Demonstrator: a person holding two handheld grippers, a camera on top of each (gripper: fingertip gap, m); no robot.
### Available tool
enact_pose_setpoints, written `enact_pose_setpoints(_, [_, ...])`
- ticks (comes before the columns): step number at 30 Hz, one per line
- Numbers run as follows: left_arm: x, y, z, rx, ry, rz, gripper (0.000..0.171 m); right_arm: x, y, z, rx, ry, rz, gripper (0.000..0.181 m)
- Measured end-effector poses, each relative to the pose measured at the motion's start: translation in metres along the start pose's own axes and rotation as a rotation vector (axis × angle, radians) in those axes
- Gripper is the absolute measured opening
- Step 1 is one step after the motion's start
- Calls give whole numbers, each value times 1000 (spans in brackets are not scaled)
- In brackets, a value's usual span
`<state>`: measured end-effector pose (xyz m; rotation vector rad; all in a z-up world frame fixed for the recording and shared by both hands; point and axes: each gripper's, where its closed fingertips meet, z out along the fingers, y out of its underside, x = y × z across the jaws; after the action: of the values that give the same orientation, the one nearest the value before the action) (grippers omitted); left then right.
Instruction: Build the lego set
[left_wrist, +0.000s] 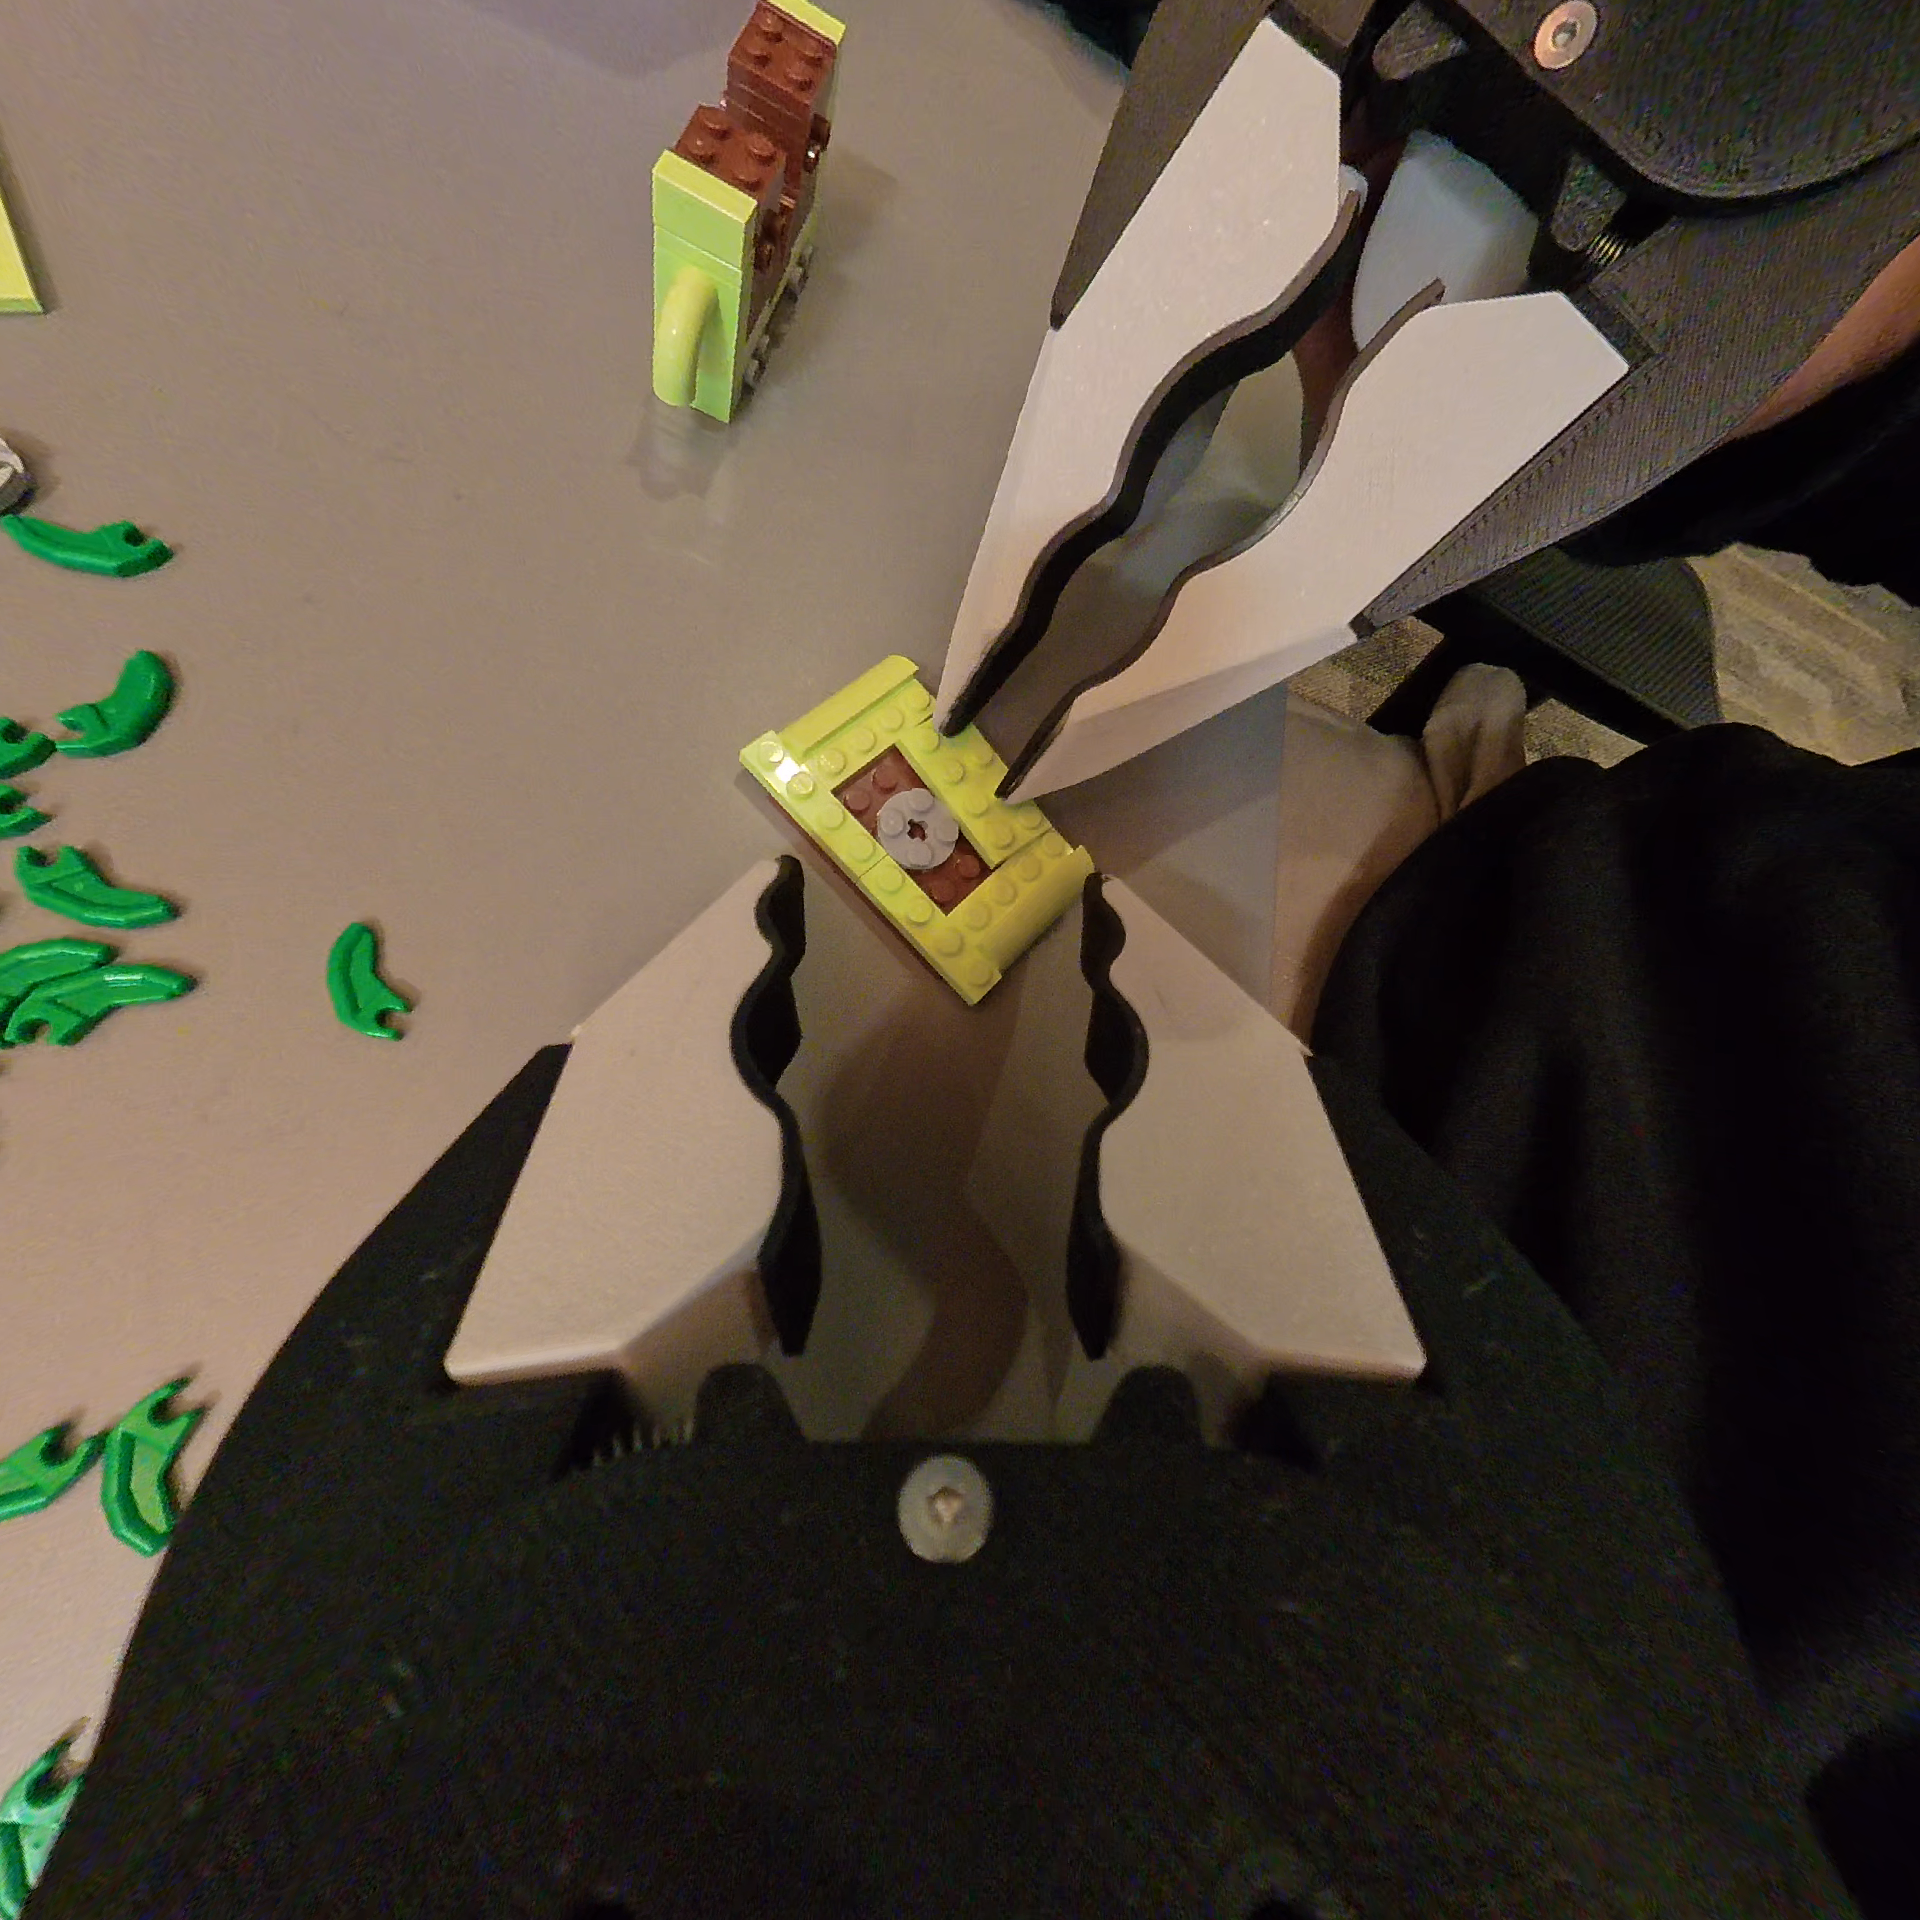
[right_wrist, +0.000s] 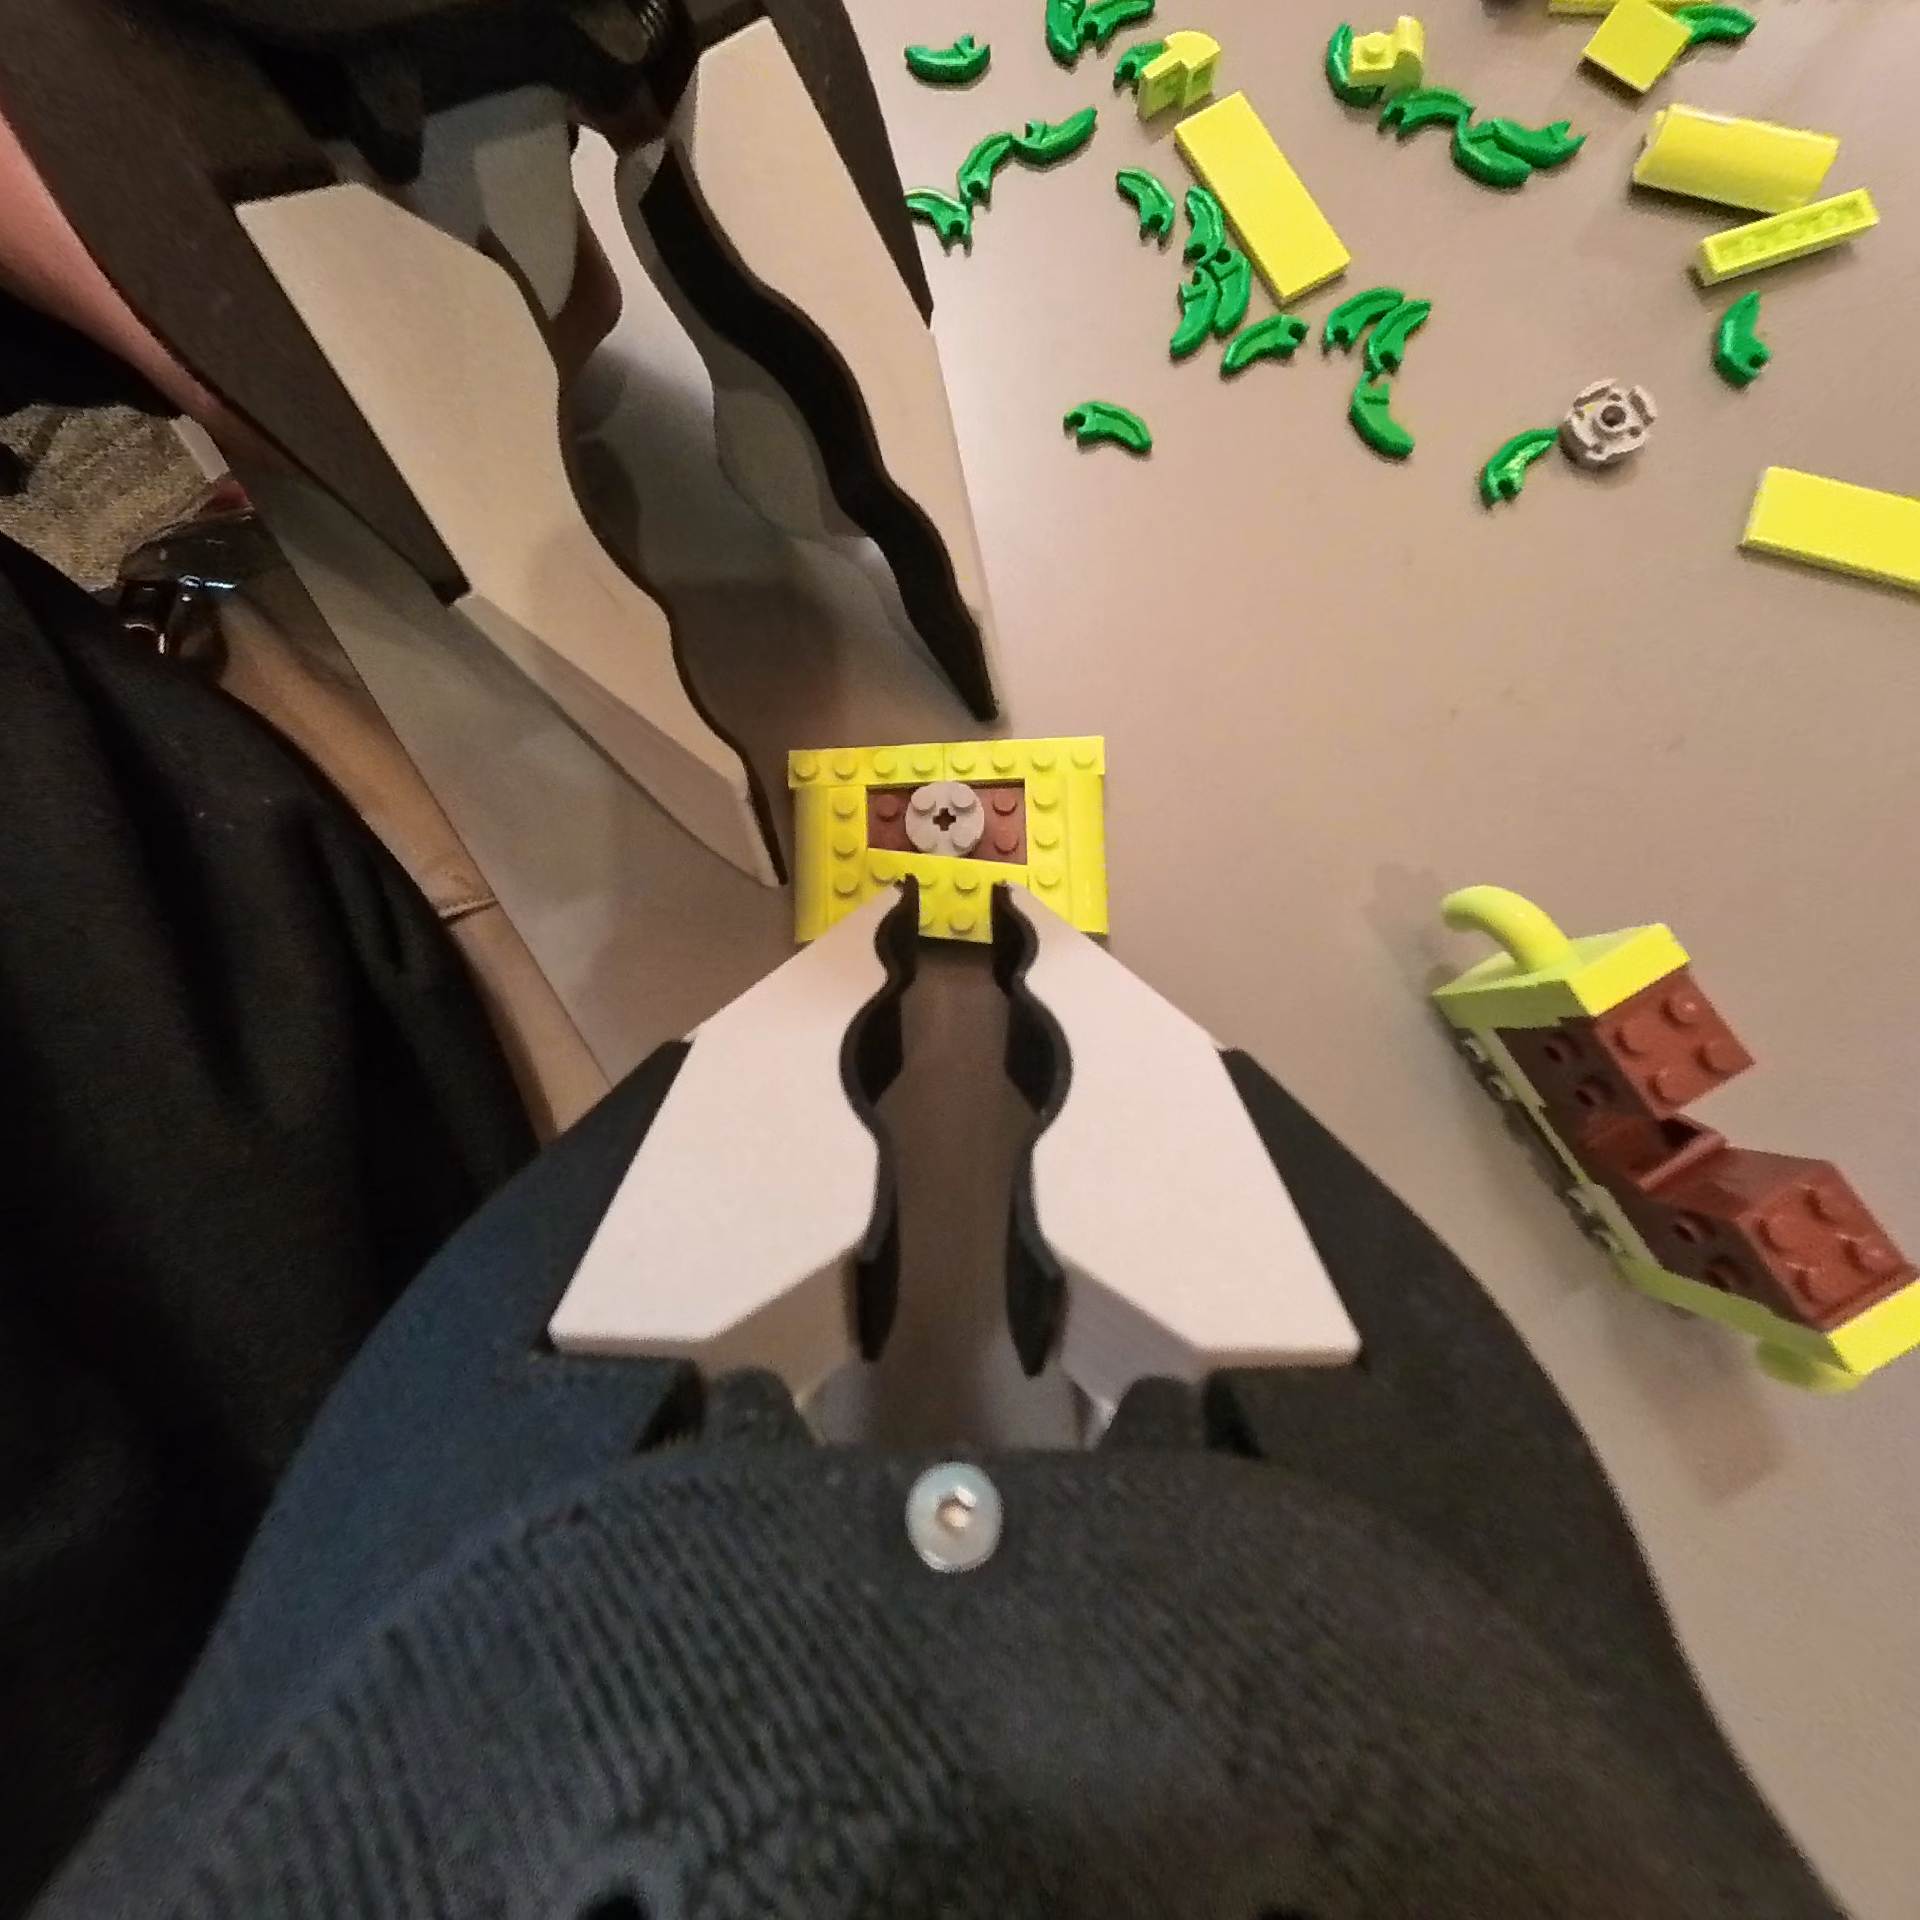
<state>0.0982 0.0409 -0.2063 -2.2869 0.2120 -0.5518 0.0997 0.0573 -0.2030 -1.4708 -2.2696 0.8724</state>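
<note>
While the right gripper (right_wrist: 956, 899) pinches the lime plate assembly's (right_wrist: 948, 836) edge and the left gripper's (left_wrist: 935, 883) jaws stand wide, that light, stiff piece seems best gripped by its rim.

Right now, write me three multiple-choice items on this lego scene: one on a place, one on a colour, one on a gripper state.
1. Where does the round grey studded plate sit on the flat lime-green studded frame?
A. in its brown centre window
B. on an outer corner
C. on the table beside it

2. What colour are the small curved leaf pieces scattered on the grey table?
A. red
B. dark green
C. white

3. How does the right gripper stand?
A. wide open, far from the frame
B. pinching a small lime-green plate at the frame's near edge
C. holding a leaf piece

Answers:
1 A: the grey disc lies inside the brown recess.
2 B: every leaf is dark green.
3 B: its fingertips close on both sides of the small plate, while the left gripper brackets the frame's opposite end.
</note>
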Motion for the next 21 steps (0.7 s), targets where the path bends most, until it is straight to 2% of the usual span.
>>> enact_pose_setpoints(5, [0,0,0,1,0,-5,51,-1,-3,-3,4,13,8,16])
enact_pose_setpoints(13, [-2,0,0,1,-8,-13,46,-6,0,-2,24,36,90,33])
enact_pose_setpoints(21, [-3,0,0,2,-8,-21,43,-4,6,-1,7,58,67,30])
